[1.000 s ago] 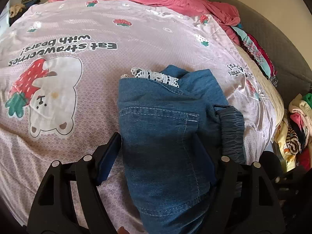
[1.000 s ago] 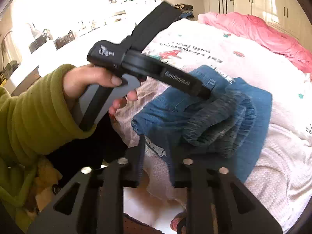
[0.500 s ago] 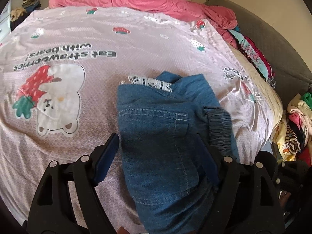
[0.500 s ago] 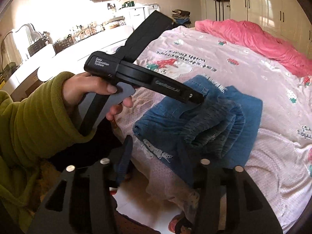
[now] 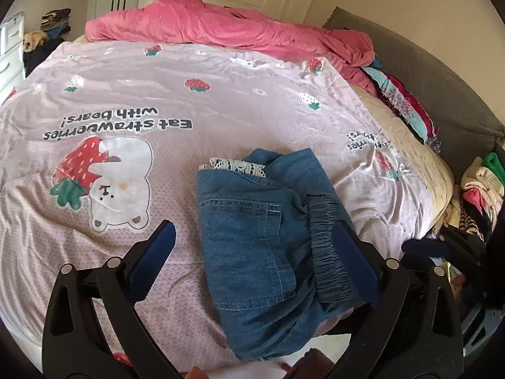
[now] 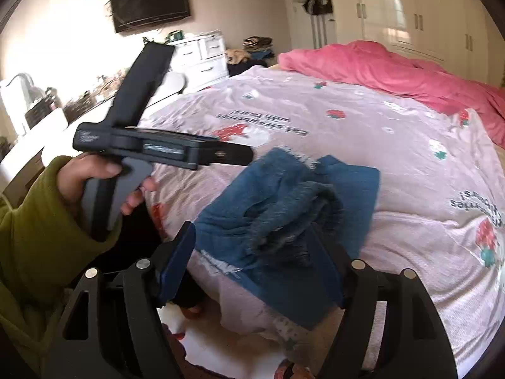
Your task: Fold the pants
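Note:
The blue denim pants (image 5: pixel 262 240) lie folded in a compact bundle near the bed's front edge, with the elastic waistband (image 5: pixel 328 246) on the right side and a white lace trim (image 5: pixel 236 165) at the far end. They also show in the right wrist view (image 6: pixel 284 214). My left gripper (image 5: pixel 255 237) is open, its jaws wide on either side of the bundle and above it. My right gripper (image 6: pixel 252 243) is open, hovering over the bundle's near edge. The left hand-held gripper body (image 6: pixel 157 148) shows in the right wrist view, held by a hand in a green sleeve.
The pants rest on a pink bedspread (image 5: pixel 157 101) printed with strawberries and a bear. A pink duvet (image 5: pixel 221 28) is heaped at the far end. Piled clothes (image 5: pixel 473 195) lie at the right. A dresser (image 6: pixel 202 57) stands beyond the bed.
My right gripper opened from nearly shut to wide and let go of the pants. Both grippers drew back and up from the bundle, which stays folded on the bed.

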